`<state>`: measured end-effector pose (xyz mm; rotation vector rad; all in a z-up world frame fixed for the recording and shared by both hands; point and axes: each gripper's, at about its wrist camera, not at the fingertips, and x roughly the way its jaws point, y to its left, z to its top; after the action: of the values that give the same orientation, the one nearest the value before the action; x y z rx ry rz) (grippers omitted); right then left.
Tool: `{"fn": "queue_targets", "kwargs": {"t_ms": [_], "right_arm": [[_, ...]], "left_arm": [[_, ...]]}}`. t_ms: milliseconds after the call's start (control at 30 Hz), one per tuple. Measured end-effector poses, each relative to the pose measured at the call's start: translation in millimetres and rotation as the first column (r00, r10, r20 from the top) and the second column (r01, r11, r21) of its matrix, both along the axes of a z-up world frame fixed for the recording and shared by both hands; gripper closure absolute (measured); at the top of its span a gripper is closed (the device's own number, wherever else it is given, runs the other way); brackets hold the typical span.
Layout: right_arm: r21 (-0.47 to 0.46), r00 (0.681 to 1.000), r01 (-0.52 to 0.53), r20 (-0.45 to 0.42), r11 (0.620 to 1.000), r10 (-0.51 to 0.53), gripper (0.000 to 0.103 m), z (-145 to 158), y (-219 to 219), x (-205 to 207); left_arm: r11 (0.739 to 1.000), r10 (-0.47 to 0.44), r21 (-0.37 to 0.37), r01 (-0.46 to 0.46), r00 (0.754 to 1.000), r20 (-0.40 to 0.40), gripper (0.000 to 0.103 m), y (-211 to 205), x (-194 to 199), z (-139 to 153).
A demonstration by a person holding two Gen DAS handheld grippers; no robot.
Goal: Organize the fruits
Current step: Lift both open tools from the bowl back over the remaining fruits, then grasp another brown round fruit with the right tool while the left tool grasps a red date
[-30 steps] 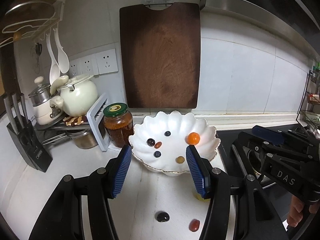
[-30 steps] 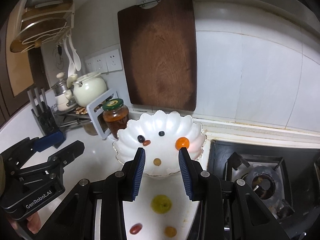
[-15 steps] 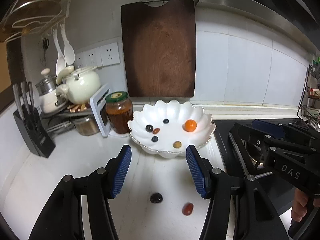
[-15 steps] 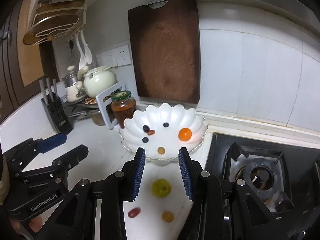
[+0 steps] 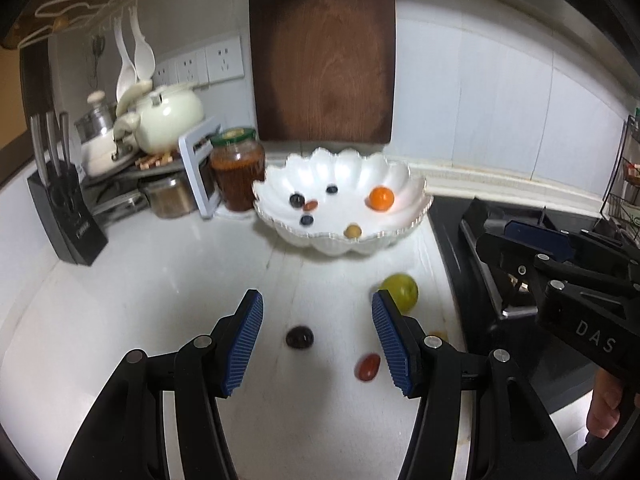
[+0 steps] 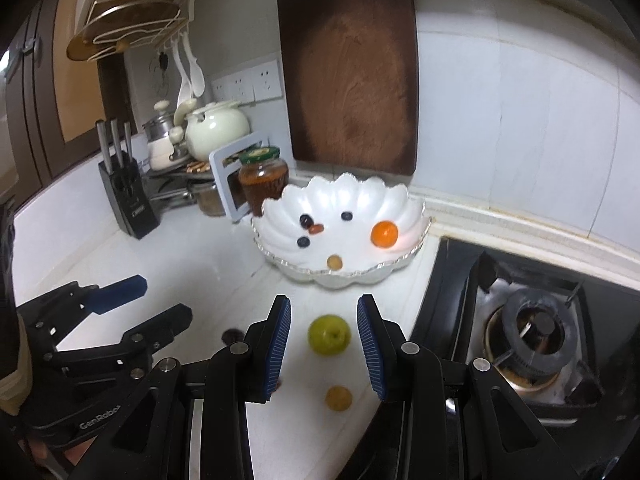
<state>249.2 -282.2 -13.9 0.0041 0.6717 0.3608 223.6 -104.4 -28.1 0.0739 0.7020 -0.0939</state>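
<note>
- A white scalloped bowl (image 6: 408, 204) sits at the back of a white counter (image 5: 132, 280). It holds 1 orange fruit (image 6: 384, 233), several dark berries and 1 small yellow fruit.
- 4 loose fruits lie on the counter in front of the bowl: a green fruit (image 6: 329, 335), a small yellow-orange fruit (image 6: 338, 398), a dark fruit (image 5: 299, 337) and a red fruit (image 5: 368, 366).
- The left gripper (image 5: 316, 344) is open and empty, its jaws well apart above the dark fruit.
- The right gripper (image 6: 323, 347) is also open and empty. Its gap is narrower, and the green fruit shows between the jaws without touching either.
- Risk: the round fruits could roll if a jaw nudges them, possibly towards the stove (image 6: 532, 332) on the right.
- Risk: the right gap looks barely wider than the green fruit, so a jaw tip could land on the fruit.
- Risk: both grippers work close together and could collide.
</note>
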Motion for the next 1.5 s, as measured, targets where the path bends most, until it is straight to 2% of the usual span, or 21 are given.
{"fn": "queue_targets", "kwargs": {"t_ms": [233, 667, 1167, 1500], "right_arm": [[-0.011, 0.997, -0.007, -0.072, 1.000, 0.006, 0.067, -25, -2, -3], [-0.036, 0.980, -0.014, -0.200, 0.999, 0.006, 0.067, -69, -4, -4], [-0.060, 0.964, -0.008, -0.266, 0.998, -0.008, 0.067, -101, -3, 7], [-0.054, 0.955, 0.007, -0.295, 0.999, -0.022, 0.067, -116, -2, 18]], "left_arm": [[1.000, -0.020, -0.007, 0.019, 0.997, -0.072, 0.047, -4, -5, -29], [0.997, -0.075, 0.003, 0.076, 0.991, -0.109, 0.047, -15, -5, -63], [0.990, -0.143, -0.027, 0.141, 0.975, -0.172, 0.054, -21, 10, -96], [0.983, -0.184, -0.035, 0.180, 0.961, -0.205, 0.064, -26, 28, -111]]}}
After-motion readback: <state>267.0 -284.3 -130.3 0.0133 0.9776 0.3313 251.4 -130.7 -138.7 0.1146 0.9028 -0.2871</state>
